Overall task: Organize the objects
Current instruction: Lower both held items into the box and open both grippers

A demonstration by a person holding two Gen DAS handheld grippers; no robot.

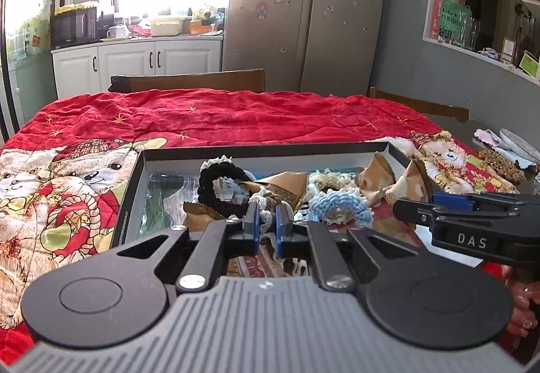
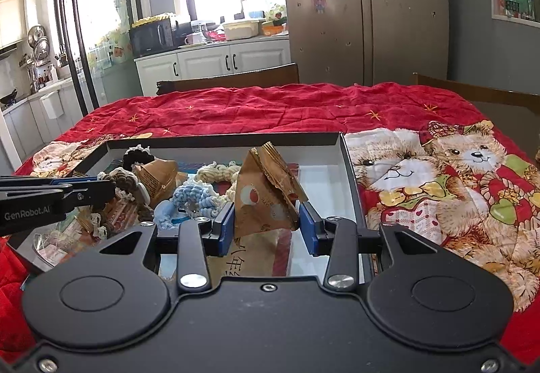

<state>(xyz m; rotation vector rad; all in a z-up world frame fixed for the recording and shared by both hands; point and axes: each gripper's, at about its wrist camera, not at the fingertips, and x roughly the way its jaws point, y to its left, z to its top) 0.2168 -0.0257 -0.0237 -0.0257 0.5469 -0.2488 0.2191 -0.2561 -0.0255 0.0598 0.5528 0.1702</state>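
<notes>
Two hand-held grippers are shown above a shallow dark tray point(image 2: 351, 177) that rests on a red quilt point(image 2: 270, 106) printed with teddy bears. All positions are given relative to the tray.

Right gripper point(image 2: 266, 221): the jaws are set partly apart and are closed against a brown pyramid-shaped paper packet point(image 2: 266, 194), whose lower edges are pressed by the two blue pads point(image 2: 308, 228). The packet is held upright over the near right part of the tray, above a flat sheet with printed characters that lies on the tray floor.

Left gripper point(image 1: 267, 224): the jaws are drawn almost fully together, and a brown-and-cream crocheted hair tie point(image 1: 266, 204) is pinched between the blue pads point(image 1: 281, 221). The tie is held over the near middle of the tray.

Inside the tray are seen a black scrunchie point(image 1: 219, 184) towards the far left, a light blue crocheted tie point(image 2: 199, 197) near the middle, a cream-coloured tie point(image 2: 216, 172) behind it towards the far wall, and further brown packets point(image 1: 378, 177) along the right side in the left wrist view. Whether these items touch one another cannot be told throughout.

Part of a person's hand point(image 1: 523, 312) is seen at the right edge of the left wrist view, below the right gripper.
</notes>
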